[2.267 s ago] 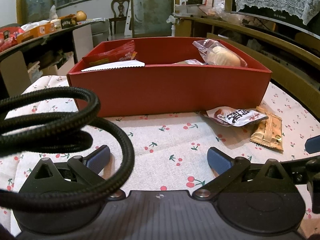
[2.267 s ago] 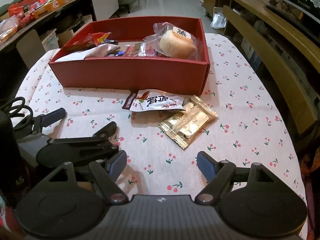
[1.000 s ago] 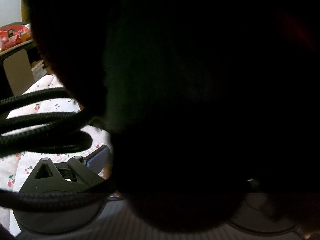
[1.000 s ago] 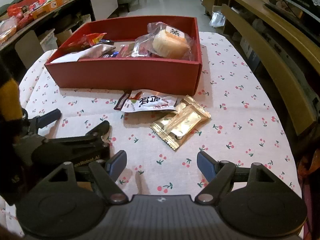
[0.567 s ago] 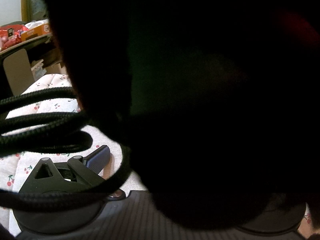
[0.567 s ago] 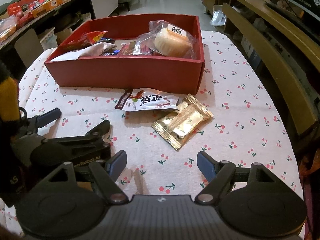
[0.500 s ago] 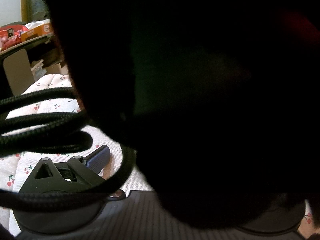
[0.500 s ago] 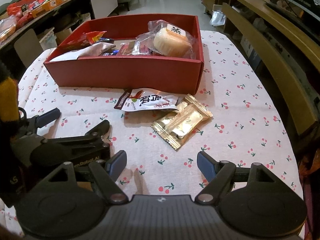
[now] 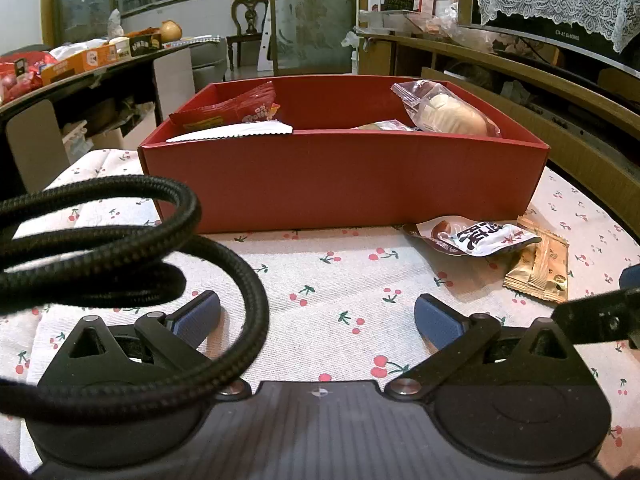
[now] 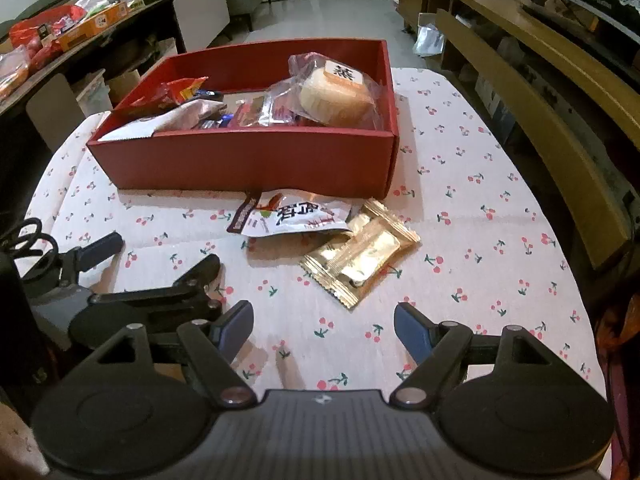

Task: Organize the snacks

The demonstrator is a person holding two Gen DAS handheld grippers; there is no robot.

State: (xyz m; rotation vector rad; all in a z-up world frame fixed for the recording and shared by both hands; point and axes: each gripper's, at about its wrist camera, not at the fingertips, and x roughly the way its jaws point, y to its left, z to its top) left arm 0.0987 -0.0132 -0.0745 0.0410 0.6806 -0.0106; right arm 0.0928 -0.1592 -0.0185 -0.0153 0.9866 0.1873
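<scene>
Right wrist view: red box (image 10: 256, 160) holds several snacks; white packet (image 10: 296, 216) and gold packet (image 10: 360, 258) remain on tablecloth (image 10: 480, 220). Right gripper (image 10: 323, 322), left gripper (image 9: 317, 314) both spread, empty.

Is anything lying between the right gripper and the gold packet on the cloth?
Nothing visible does. Only bare cherry-print tablecloth separates the open right gripper from the gold packet; the white snack pouch overlaps its far edge.
</scene>
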